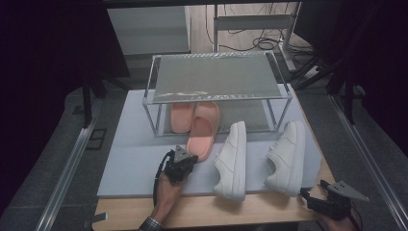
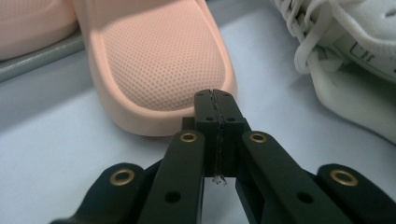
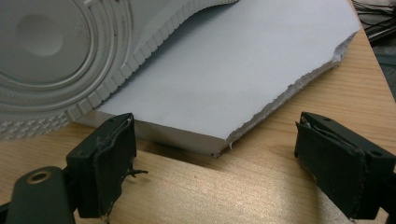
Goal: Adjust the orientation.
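Observation:
A pink slipper (image 1: 204,129) lies on the pale mat (image 1: 130,163), its toe under the metal rack (image 1: 216,79); a second pink slipper (image 1: 181,117) rests on the rack's lower shelf. My left gripper (image 1: 185,162) sits at the heel end of the near slipper (image 2: 159,60), shut with nothing between its jaws, which press together just short of the heel rim. Two white sneakers (image 1: 232,161) (image 1: 286,156) lie on the mat to the right. My right gripper (image 1: 310,195) stands open at the table's front right, its jaws either side of the mat's torn corner, by the right sneaker's sole (image 3: 51,60).
The wooden table (image 1: 216,211) shows as a bare strip in front of the mat. The rack's top shelf is bare metal. Aluminium rails (image 1: 67,168) run along both sides of the table. Cables lie on the floor behind the rack.

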{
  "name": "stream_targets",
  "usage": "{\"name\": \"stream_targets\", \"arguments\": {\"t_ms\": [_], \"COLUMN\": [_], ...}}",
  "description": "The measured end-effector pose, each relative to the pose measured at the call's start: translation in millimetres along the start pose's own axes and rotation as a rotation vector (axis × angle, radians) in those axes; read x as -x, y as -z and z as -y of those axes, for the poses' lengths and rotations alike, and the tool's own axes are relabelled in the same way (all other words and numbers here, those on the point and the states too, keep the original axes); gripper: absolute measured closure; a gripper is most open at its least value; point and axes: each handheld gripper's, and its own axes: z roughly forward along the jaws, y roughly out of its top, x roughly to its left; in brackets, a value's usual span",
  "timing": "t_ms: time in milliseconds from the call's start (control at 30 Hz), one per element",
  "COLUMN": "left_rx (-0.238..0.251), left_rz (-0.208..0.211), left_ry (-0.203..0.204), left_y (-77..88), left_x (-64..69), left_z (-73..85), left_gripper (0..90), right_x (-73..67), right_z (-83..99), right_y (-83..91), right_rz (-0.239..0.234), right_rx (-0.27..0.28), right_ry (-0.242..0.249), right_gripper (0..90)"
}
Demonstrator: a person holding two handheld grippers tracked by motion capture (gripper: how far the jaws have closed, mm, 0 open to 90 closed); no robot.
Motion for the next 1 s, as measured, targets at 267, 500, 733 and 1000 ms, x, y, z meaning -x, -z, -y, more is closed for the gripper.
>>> {"name": "stream_targets", "arguments": {"t_ms": [267,500,733,1000], "left_rx": [0.008,0.047,0.057,0.033], "left_rz": [0.003,-0.015,-0.016,-0.012], "left_ry": [-0.018,-0.012,-0.013,0.005], "left_y": [-12.8,-17.4,-16.8,-23.1], "left_x": [5.1,5.0,6.5,4.4], "left_z": [-10.8,-24.2,-31.7,-25.4], "left_gripper": [89.5,89.4,88.2,89.4], "right_x": [0.2,0.1,0.1,0.3], "right_z": [0.0,0.0,0.1,0.1], "right_y": [0.1,0.1,0.0,0.1], "right_rz": [-0.001,-0.001,-0.001,-0.002], "right_rx": [0.001,0.000,0.002,0.001], "right_ry": [-0.001,0.000,-0.002,-0.001], "right_gripper": [12.7,12.6,12.6,12.6]}}
